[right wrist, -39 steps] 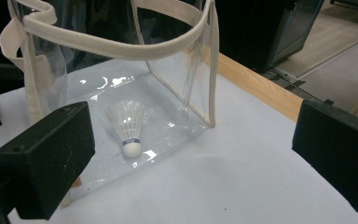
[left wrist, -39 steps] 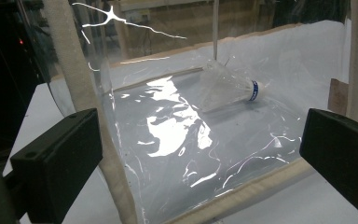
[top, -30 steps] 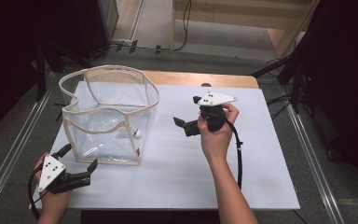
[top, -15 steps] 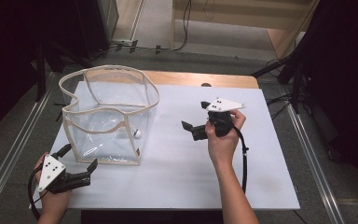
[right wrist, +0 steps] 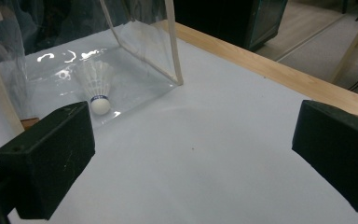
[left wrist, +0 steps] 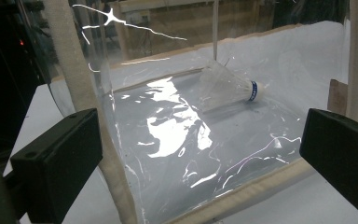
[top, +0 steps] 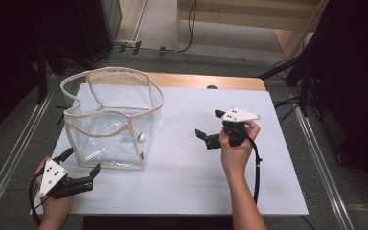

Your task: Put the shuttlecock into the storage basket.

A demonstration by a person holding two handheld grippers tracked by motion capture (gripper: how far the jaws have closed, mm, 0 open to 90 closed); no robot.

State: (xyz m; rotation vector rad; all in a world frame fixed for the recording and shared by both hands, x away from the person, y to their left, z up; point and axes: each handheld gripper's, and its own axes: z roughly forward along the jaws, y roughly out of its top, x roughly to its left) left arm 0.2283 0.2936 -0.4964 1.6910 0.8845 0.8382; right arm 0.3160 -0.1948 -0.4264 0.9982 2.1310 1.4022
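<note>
In the high view we see a clear bag (top: pixel 112 120) with a cream border standing upright on the white table (top: pixel 187 177). We take this bag as our landmark. Inside the bag, on its bottom and close to its right wall, lies a white shuttlecock (top: pixel 141 137). The left gripper (top: pixel 82 168) is at the near left corner of the bag, just beside the lower border; its jaws stand wide apart and hold nothing. The left hand (top: pixel 52 203) holds it at the table edge. The right gripper (top: pixel 210 129) is to the right of the bag, well apart from it, with its jaws pointing toward the bag. They are also spread and empty. The right hand (top: pixel 235 151) grips it from behind, and a black cable (top: pixel 257 167) trails from it toward the near edge.

In the left gripper view we look through the clear wall into the bag. The shuttlecock (left wrist: pixel 230 86) lies on its side on the bag's bottom, on the far side, and its cork tip with a blue band points to the right. The two black jaws are far apart, and the bag's corner post stands close to the left jaw; we cannot tell if they touch.

In the right gripper view the bag (right wrist: pixel 140 42) is at the upper left. The shuttlecock (right wrist: pixel 97 86) lies inside it with its round cork toward us, behind the clear wall. The jaws are wide apart above the bare table (right wrist: pixel 205 158), with nothing between them.
</note>
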